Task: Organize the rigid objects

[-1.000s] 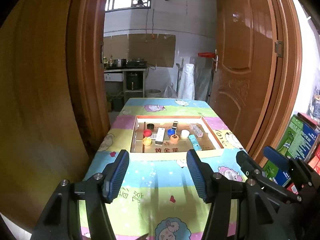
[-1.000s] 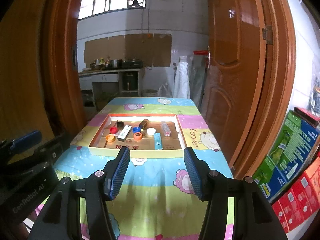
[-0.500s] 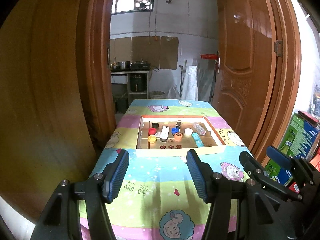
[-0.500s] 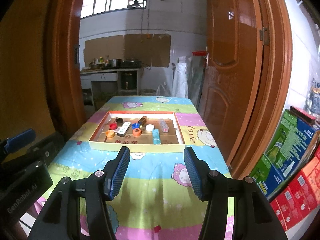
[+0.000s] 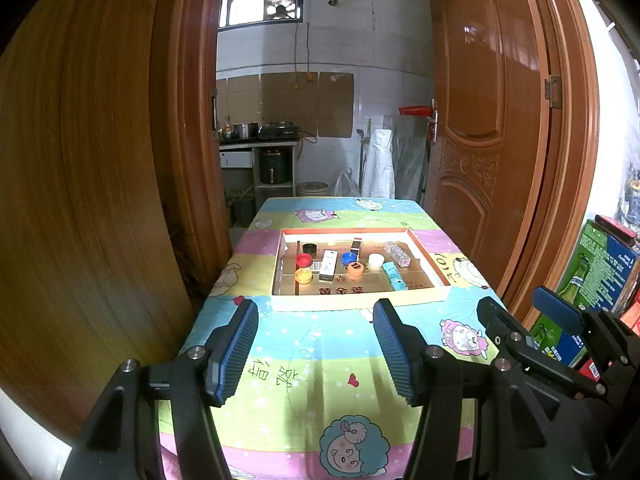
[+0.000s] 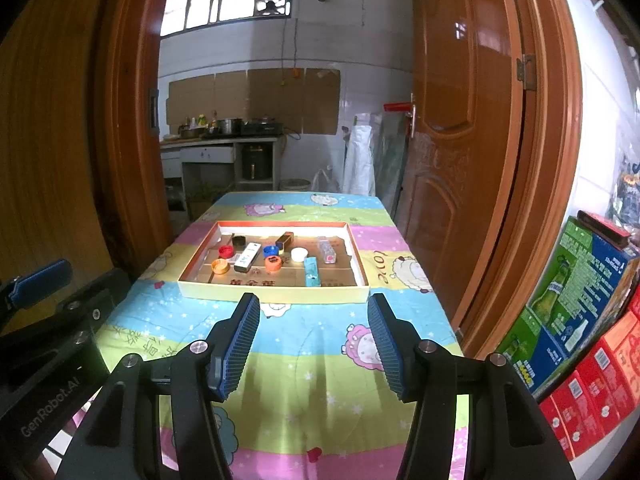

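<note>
Both tongs, left (image 5: pixel 316 344) and right (image 6: pixel 314 340), wide apart, empty, tray (image 6: pixel 272 292) items too small to identify

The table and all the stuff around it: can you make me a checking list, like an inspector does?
Surface: table under a bright cartoon cloth.
Job's things: a flat tray holds bottle caps, red, orange, blue, white, and small boxes, one white, one teal.
Clutter: nothing seen on the cloth outside the tray.
Claws: left claw and right claw both open, empty, short of the tray.
Cables: a wire hangs on the back wall.
Surroundings: wooden door, stacked cartons, kitchen counter.
</note>
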